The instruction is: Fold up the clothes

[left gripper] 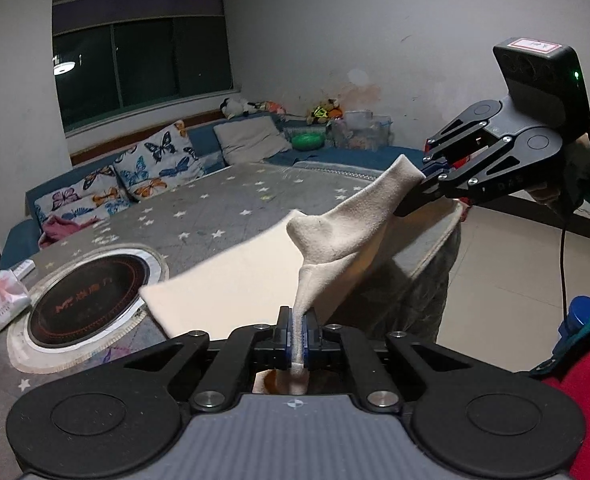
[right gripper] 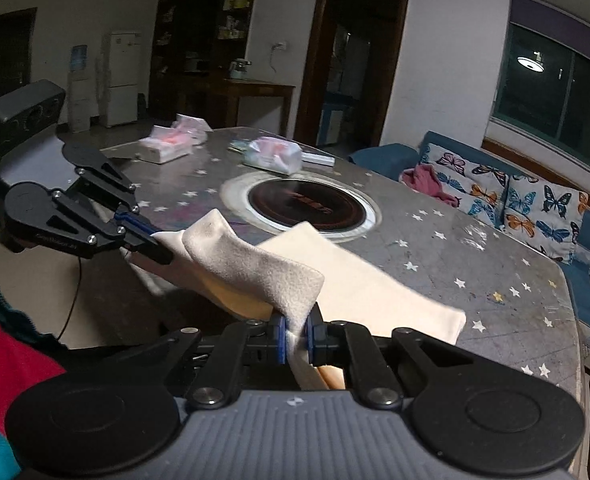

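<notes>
Cream cloth (left gripper: pixel 327 236) hangs stretched between both grippers above the near edge of the star-patterned table (left gripper: pixel 223 208), its loose end trailing toward the round inset cooktop (left gripper: pixel 89 300). Left gripper (left gripper: pixel 298 334) has its jaws clenched on one bunched corner; right gripper (right gripper: pixel 295 334) is clamped on another corner.

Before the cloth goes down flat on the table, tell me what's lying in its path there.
Nothing visible blocks it. Both grippers, left and right, pinch the cream cloth over bare star-patterned table. The round black cooktop sits just beyond the cloth's far edge, and the tissue packs lie further back.
</notes>
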Demonstrator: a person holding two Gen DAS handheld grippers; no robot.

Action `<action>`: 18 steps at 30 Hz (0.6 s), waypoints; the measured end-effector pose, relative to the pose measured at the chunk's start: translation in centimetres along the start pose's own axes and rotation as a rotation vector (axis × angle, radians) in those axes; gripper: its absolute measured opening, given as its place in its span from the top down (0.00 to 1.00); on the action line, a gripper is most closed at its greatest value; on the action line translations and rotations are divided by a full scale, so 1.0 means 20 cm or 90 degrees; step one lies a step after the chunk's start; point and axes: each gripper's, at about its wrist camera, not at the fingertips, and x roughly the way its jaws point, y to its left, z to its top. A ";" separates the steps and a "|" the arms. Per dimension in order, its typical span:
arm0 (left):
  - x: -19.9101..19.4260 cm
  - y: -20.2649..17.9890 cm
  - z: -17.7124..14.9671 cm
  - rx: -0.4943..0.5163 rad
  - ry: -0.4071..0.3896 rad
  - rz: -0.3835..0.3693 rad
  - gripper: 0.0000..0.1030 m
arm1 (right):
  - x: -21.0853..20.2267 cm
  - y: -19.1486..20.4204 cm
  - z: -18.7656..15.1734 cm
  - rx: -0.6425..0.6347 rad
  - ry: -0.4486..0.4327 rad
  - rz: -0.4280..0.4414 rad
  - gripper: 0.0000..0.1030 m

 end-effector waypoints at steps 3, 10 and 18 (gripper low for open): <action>0.03 0.02 0.02 0.003 -0.005 0.007 0.95 | -0.01 0.02 0.02 -0.011 0.006 -0.007 0.92; 0.22 0.19 0.13 -0.009 -0.009 0.039 0.95 | 0.14 -0.13 0.10 0.002 0.019 -0.024 0.92; 0.64 0.47 0.24 -0.035 0.048 0.072 0.95 | 0.53 -0.44 0.17 0.050 0.061 -0.040 0.92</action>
